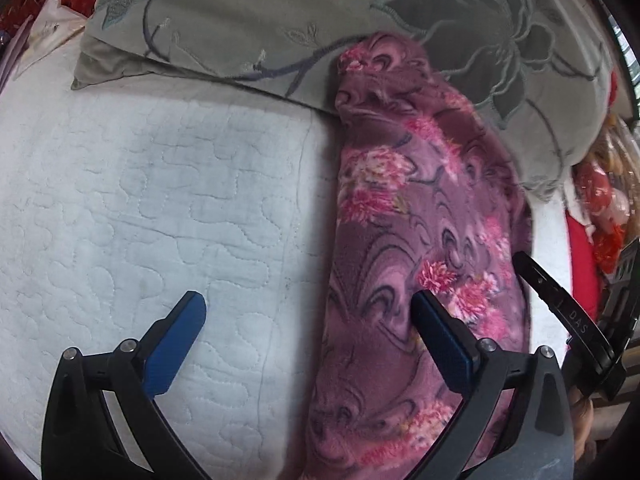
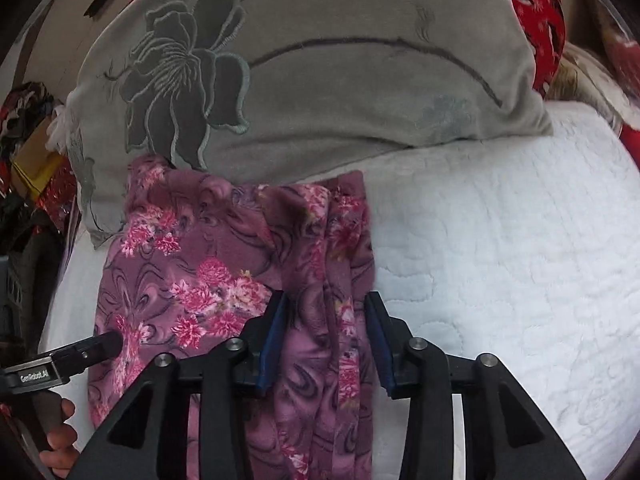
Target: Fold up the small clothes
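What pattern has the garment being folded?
Pink flowers with dark swirls on purple garment; right wrist view shows it best.
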`<state>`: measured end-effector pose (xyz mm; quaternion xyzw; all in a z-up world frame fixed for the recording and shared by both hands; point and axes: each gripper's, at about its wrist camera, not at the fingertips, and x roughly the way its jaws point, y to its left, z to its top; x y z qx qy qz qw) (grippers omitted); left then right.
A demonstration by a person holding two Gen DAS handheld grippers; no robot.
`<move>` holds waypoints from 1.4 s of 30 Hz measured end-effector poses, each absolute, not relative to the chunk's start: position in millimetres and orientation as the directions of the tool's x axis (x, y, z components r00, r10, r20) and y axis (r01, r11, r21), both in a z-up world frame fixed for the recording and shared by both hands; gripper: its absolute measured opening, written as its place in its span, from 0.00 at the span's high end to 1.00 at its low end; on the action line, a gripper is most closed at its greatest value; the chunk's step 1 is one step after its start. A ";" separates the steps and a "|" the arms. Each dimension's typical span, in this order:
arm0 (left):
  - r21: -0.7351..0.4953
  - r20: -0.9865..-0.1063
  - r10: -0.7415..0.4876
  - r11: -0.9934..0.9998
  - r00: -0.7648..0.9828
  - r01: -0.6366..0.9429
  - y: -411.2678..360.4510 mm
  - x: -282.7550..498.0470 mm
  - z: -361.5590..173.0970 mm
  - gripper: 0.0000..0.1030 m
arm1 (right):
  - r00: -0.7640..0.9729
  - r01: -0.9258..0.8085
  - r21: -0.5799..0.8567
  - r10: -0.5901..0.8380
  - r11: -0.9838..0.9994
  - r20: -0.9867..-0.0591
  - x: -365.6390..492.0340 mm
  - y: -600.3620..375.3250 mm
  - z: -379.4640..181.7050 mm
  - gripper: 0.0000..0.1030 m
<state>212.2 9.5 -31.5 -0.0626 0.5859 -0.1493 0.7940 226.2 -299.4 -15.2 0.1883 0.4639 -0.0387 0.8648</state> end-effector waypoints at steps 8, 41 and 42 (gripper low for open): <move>-0.386 -0.886 -0.416 0.907 0.204 0.169 13.4 201.6 -35.1 0.00 | 0.566 0.263 0.493 0.281 0.829 -0.775 171.8 -329.6 -26.6 0.36; -0.379 -0.853 -0.421 0.906 0.308 0.188 7.3 131.8 31.8 0.75 | 0.620 0.034 0.526 0.395 0.850 -0.678 118.2 -210.4 23.8 0.78; -0.379 -0.855 -0.419 0.907 0.305 0.184 9.2 128.8 29.4 0.75 | 0.614 0.027 0.532 0.406 0.846 -0.677 113.2 -204.6 21.9 0.78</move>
